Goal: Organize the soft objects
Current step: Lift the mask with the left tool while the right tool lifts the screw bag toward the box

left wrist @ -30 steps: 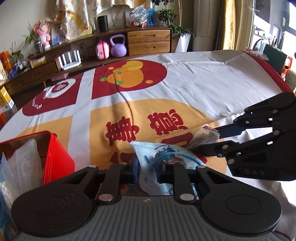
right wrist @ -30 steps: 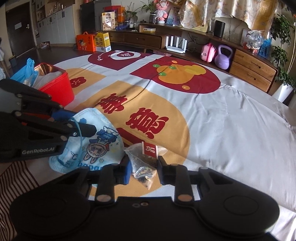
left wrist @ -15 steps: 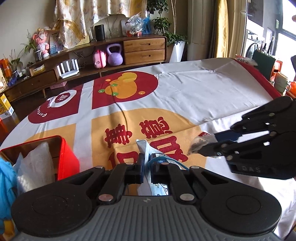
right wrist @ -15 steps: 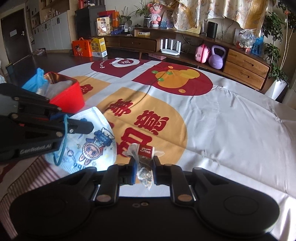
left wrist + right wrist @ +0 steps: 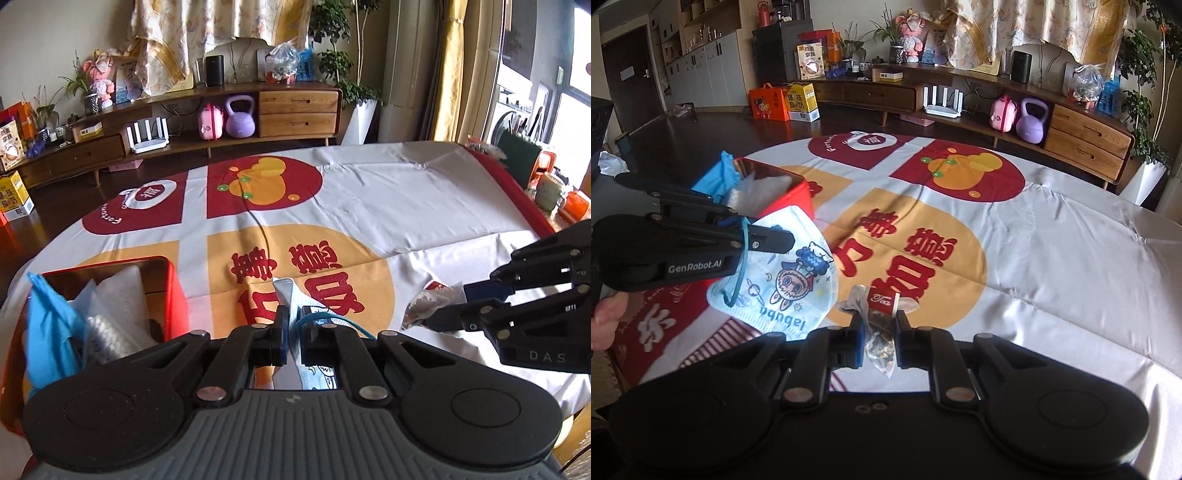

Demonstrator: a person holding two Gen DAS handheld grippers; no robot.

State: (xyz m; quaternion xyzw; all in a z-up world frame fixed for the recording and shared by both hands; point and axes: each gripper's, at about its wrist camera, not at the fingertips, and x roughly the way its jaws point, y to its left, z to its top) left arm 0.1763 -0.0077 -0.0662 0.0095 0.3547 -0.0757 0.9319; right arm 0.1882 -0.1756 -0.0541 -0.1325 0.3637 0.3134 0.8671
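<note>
The left tongs are clenched on a face mask, a pale blue one printed with a cartoon figure and the word "labubu". The mask hangs from the pinch clear of the tabletop, with its blue ear loop draped over the tong arm. In the right wrist view it hangs just in front of the red box, on the near side. A hand grips the left tool's handle at the picture's left edge.

The right tongs are clenched on a clear tea sachet with a red "Tea" label; dark leaves show through the film. The sachet is held up off the cloth, well to the right of the red box and right of the mask. Its jaws have just been closing, with the sachet between them.

The red box stands open on the tabletop at the left. Inside it sit white bubble wrap and a blue bag that rises above its rim. The tabletop is covered by a white cloth with red and orange printed panels. Beyond the box, past the far edge of the tabletop, a wooden sideboard runs along the wall.
</note>
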